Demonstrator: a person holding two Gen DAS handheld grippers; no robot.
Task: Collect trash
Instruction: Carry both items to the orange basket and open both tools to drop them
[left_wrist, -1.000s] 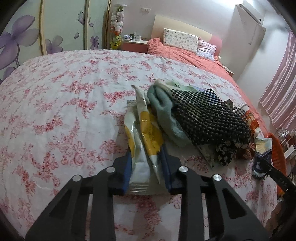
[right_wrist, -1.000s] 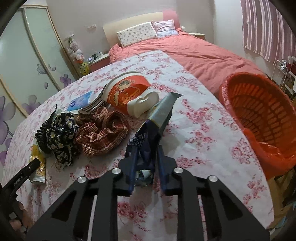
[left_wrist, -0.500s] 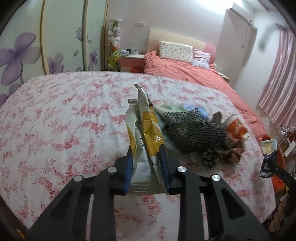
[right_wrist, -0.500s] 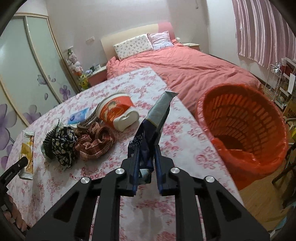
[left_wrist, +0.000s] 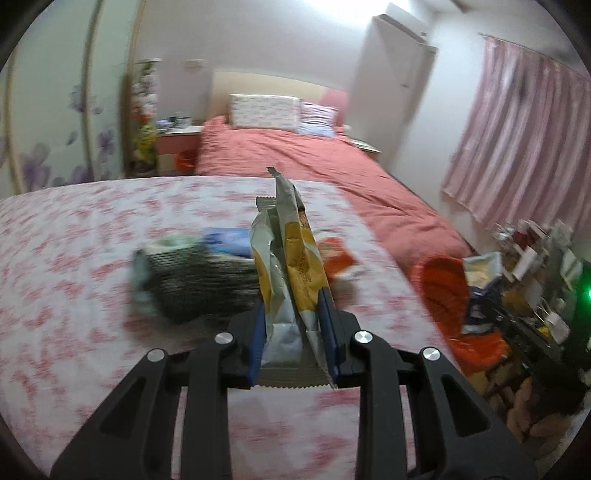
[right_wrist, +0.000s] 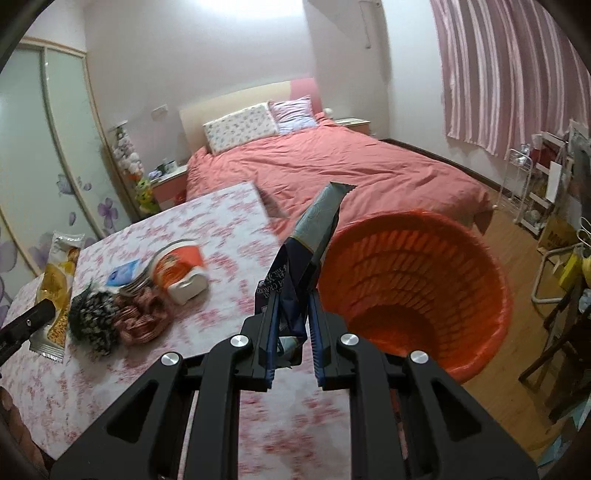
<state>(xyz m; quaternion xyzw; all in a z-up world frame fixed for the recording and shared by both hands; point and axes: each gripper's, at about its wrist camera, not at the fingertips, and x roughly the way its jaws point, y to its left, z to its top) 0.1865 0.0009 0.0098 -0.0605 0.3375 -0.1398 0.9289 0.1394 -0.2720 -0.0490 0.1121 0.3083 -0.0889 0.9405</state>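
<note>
While our left gripper (left_wrist: 291, 332) is clamped on a yellow wrapper (left_wrist: 291, 266) held upright above the table (left_wrist: 74, 229), we judge its drop not yet made: from the left wrist the orange bin (left_wrist: 439, 284) sits off to the right past the table edge, with the other wrapper seen against it. Blurred cloth items and a red cup lie beyond on the table. From the right wrist, our right gripper (right_wrist: 293, 338) is clamped on a dark blue wrapper (right_wrist: 306, 258) just beside the bin (right_wrist: 424, 295), whose visible inside looks empty. Left on the table (right_wrist: 229, 221) are a cup (right_wrist: 181, 271), a blue packet (right_wrist: 123, 271) and scrunchies (right_wrist: 118, 317).
</note>
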